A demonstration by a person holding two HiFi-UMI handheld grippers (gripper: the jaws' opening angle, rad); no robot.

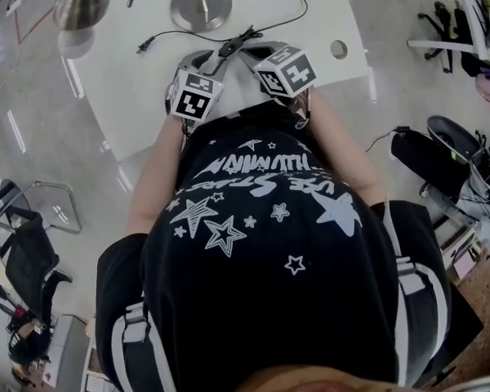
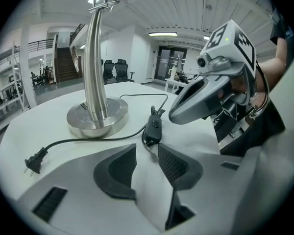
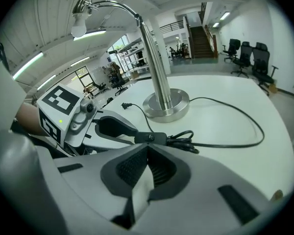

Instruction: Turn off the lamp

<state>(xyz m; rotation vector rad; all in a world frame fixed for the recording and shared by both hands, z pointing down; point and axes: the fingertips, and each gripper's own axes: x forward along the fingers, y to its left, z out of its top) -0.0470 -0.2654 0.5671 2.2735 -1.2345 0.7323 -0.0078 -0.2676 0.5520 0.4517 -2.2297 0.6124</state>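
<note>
Lamp (image 1: 200, 5) standing on its round steel base by the far edge of the white table (image 1: 310, 31). Black cord switch (image 2: 153, 129) lying close to the near edge, with the plug (image 2: 33, 161) loose on the table toward the left edge. Left gripper (image 2: 147, 150) with jaws partly apart, holding nothing, tips just short of the switch. Right gripper (image 3: 147, 148) with jaw tips together, empty, just before the same switch.
</note>
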